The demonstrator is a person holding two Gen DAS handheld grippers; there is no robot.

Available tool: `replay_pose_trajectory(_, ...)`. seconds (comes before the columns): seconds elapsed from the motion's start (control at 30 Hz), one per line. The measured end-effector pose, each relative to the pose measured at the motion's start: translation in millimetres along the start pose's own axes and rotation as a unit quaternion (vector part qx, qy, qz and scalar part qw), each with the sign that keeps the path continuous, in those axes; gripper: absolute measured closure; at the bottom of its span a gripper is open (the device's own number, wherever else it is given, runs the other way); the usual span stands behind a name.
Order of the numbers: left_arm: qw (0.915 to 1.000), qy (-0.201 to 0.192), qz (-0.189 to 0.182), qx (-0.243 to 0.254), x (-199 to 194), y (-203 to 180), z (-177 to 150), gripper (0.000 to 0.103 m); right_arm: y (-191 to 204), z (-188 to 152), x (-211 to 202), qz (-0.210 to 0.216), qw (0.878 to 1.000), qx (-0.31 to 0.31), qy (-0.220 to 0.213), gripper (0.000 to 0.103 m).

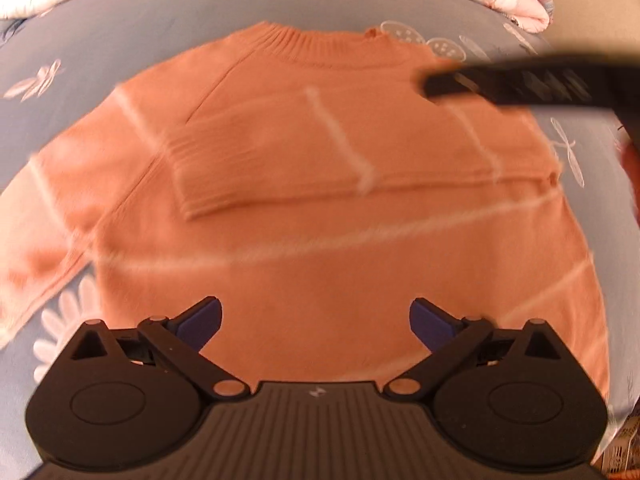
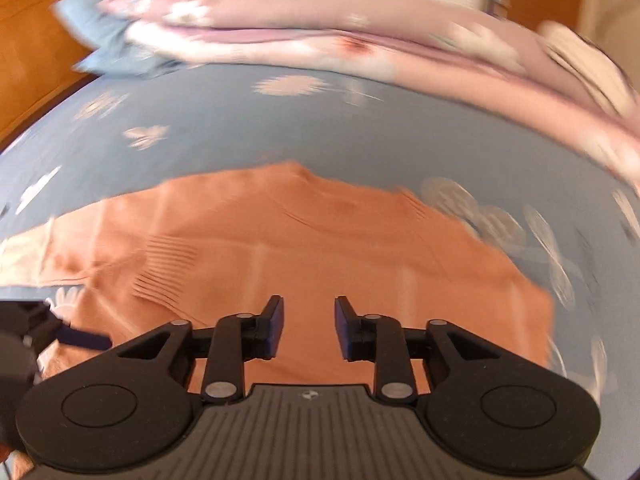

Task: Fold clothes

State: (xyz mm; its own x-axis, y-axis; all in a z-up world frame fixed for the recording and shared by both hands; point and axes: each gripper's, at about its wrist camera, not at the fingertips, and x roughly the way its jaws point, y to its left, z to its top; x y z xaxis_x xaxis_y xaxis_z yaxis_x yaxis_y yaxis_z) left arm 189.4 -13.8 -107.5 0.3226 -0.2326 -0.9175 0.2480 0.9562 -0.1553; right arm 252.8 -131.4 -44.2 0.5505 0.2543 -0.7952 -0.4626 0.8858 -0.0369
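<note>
An orange knit sweater (image 1: 304, 216) with thin white stripes lies flat on a blue flowered bedsheet (image 1: 120, 52), collar at the far side. One sleeve (image 1: 280, 160) is folded across its chest; the other sleeve (image 1: 44, 232) trails off to the left. My left gripper (image 1: 316, 324) hovers wide open over the lower body of the sweater, nothing between its fingers. The right gripper (image 1: 500, 88) shows as a dark blurred bar near the sweater's far right shoulder. In the right wrist view the sweater (image 2: 320, 256) lies below the right gripper (image 2: 309, 328), which stands open and holds nothing.
A pink flowered quilt (image 2: 360, 40) is bunched along the far side of the bed, with a blue pillow (image 2: 108, 28) and a wooden headboard (image 2: 36, 64) at the left. Bare bedsheet (image 2: 280, 128) lies between sweater and quilt. The left gripper's edge (image 2: 52, 332) shows at the lower left.
</note>
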Motion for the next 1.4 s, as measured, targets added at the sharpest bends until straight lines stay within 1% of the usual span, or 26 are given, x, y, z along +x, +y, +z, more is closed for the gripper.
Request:
replay_pose_trajectory(0.03, 1.0000, 0.005, -0.006, 0.000, -0.8, 6.3, -4.4, 0.003, 12.8, 11.9, 12.8, 0.016, 0.999, -0.049, 0.004, 0.061)
replay_pose_trajectory(0.07, 0.9999, 0.003, -0.015, -0.001, -1.5, 11.1, -7.1, 0.003, 25.1, 22.6, 25.2, 0.031, 0.994, -0.103, 0.010, 0.061)
replay_pose_trajectory(0.17, 0.9991, -0.002, -0.041, -0.007, -2.9, 24.9, -13.9, 0.003, 43.8, 55.4, 57.7, 0.093, 0.972, -0.208, 0.052, 0.064)
replay_pose_trajectory(0.33, 0.9971, 0.002, -0.073, -0.019, 0.5, 41.7, -15.9, 0.003, 54.1, 93.5, 99.3, 0.160, 0.925, -0.313, 0.145, 0.065)
replay_pose_trajectory(0.4, 0.9963, 0.000, -0.083, -0.022, -0.1, 45.3, -17.3, 0.003, 59.8, 102.6, 114.1, 0.163, 0.905, -0.351, 0.174, 0.065)
replay_pose_trajectory(0.43, 0.9957, -0.001, -0.090, -0.024, -0.1, 47.5, -18.0, 0.003, 62.3, 103.3, 121.9, 0.169, 0.894, -0.366, 0.196, 0.065)
replay_pose_trajectory(0.5, 0.9946, -0.001, -0.101, -0.023, 0.7, 50.6, -18.5, 0.003, 67.4, 101.7, 135.3, 0.170, 0.876, -0.391, 0.225, 0.066)
replay_pose_trajectory(0.53, 0.9942, -0.001, -0.106, -0.020, 1.4, 51.6, -18.1, 0.003, 69.6, 100.7, 141.3, 0.173, 0.867, -0.402, 0.239, 0.076)
replay_pose_trajectory(0.57, 0.9940, 0.000, -0.109, -0.016, 2.2, 51.8, -17.6, 0.003, 71.8, 100.0, 146.4, 0.174, 0.861, -0.409, 0.250, 0.082)
replay_pose_trajectory(0.6, 0.9938, 0.001, -0.111, -0.012, 2.7, 52.1, -17.0, 0.003, 72.9, 100.2, 147.9, 0.174, 0.859, -0.410, 0.253, 0.088)
replay_pose_trajectory(0.63, 0.9936, 0.001, -0.113, -0.008, 3.2, 52.4, -16.5, 0.003, 73.3, 100.9, 147.4, 0.175, 0.859, -0.409, 0.255, 0.093)
replay_pose_trajectory(0.7, 0.9936, 0.002, -0.113, -0.007, 2.6, 51.5, -16.1, 0.003, 72.8, 103.4, 145.4, 0.179, 0.861, -0.404, 0.252, 0.096)
replay_pose_trajectory(0.73, 0.9936, 0.002, -0.113, -0.006, 2.3, 51.1, -15.9, 0.003, 70.6, 106.2, 143.5, 0.181, 0.867, -0.393, 0.246, 0.096)
replay_pose_trajectory(0.77, 0.9936, 0.002, -0.113, -0.005, 2.1, 50.7, -15.7, 0.003, 68.0, 109.0, 141.7, 0.182, 0.877, -0.378, 0.235, 0.096)
replay_pose_trajectory(0.8, 0.9936, 0.002, -0.112, -0.005, 1.8, 50.3, -15.5, 0.003, 65.6, 111.2, 140.3, 0.183, 0.888, -0.360, 0.221, 0.102)
replay_pose_trajectory(0.83, 0.9937, 0.002, -0.112, -0.004, 1.5, 49.9, -15.3, 0.003, 63.1, 112.3, 141.1, 0.186, 0.897, -0.339, 0.212, 0.102)
replay_pose_trajectory(0.87, 0.9937, 0.002, -0.112, -0.003, 1.2, 49.5, -15.1, 0.003, 62.2, 111.2, 144.5, 0.184, 0.903, -0.325, 0.211, 0.102)
replay_pose_trajectory(0.93, 0.9937, 0.002, -0.112, -0.002, 0.6, 48.6, -14.7, 0.003, 67.4, 105.5, 149.5, 0.164, 0.905, -0.332, 0.210, 0.102)
replay_pose_trajectory(0.97, 0.9937, 0.003, -0.112, -0.001, 0.3, 48.2, -14.5, 0.003, 70.1, 105.7, 146.7, 0.155, 0.909, -0.331, 0.202, 0.102)
replay_pose_trajectory(1.07, 0.9937, 0.003, -0.112, 0.001, -0.5, 47.0, -13.9, 0.003, 70.5, 114.7, 119.5, 0.180, 0.931, -0.275, 0.162, 0.098)
replay_pose_trajectory(1.13, 0.9937, 0.003, -0.112, 0.003, -1.1, 46.1, -13.5, 0.003, 76.0, 108.1, 108.6, 0.186, 0.935, -0.265, 0.146, 0.087)
replay_pose_trajectory(1.17, 0.9937, 0.002, -0.112, 0.000, -2.3, 46.2, -13.0, 0.003, 80.4, 99.6, 111.5, 0.176, 0.935, -0.265, 0.155, 0.085)
replay_pose_trajectory(1.2, 0.9937, 0.000, -0.112, -0.004, -3.6, 46.3, -12.5, 0.003, 85.5, 93.1, 122.0, 0.164, 0.935, -0.261, 0.175, 0.085)
replay_pose_trajectory(1.23, 0.9942, -0.003, -0.108, -0.004, -6.5, 46.7, -11.9, 0.003, 89.5, 86.5, 130.5, 0.148, 0.938, -0.250, 0.187, 0.085)
replay_pose_trajectory(1.3, 0.9950, -0.009, -0.099, -0.006, -12.2, 47.3, -10.9, 0.003, 93.5, 81.4, 122.3, 0.128, 0.953, -0.215, 0.173, 0.082)
replay_pose_trajectory(1.4, 0.9955, -0.019, -0.091, -0.021, -24.7, 54.0, -10.9, 0.003, 92.8, 79.4, 90.6, 0.114, 0.972, -0.147, 0.145, 0.080)
